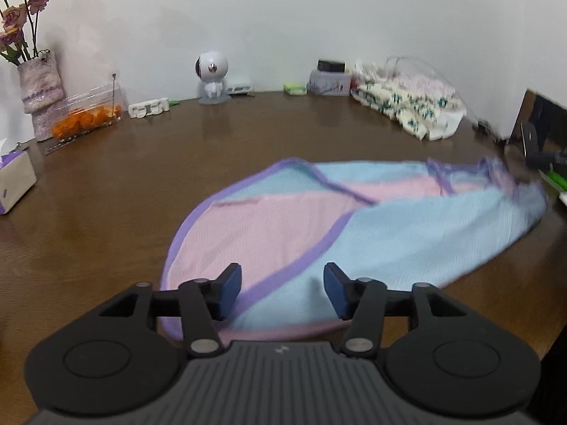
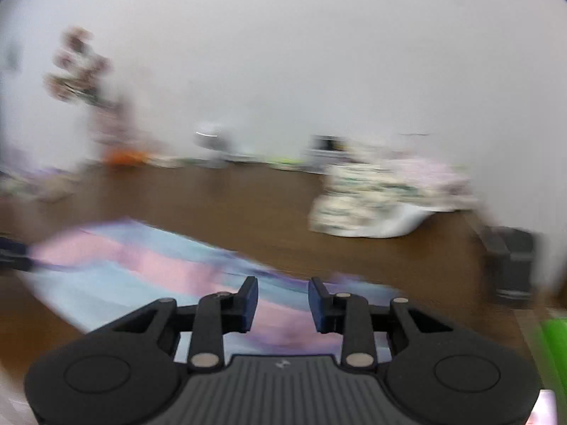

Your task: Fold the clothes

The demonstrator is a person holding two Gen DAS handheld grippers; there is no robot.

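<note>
A pink and light-blue cloth with purple trim (image 1: 354, 226) lies spread on the brown wooden table (image 1: 141, 184), partly folded over itself. My left gripper (image 1: 282, 292) is open and empty, just above the cloth's near edge. In the blurred right wrist view the same cloth (image 2: 141, 269) lies on the table below my right gripper (image 2: 282, 304), which is open and empty over the cloth's right end. The right gripper also shows as a dark blur at the cloth's far right corner in the left wrist view (image 1: 542, 159).
A pile of patterned white clothes (image 1: 407, 106) (image 2: 382, 198) sits at the back right. Along the wall stand a vase of dried roses (image 1: 39, 95), a clear box of orange items (image 1: 88, 113), a white robot figure (image 1: 212, 78) and small boxes (image 1: 329, 78). A tissue box (image 1: 14, 180) is at left.
</note>
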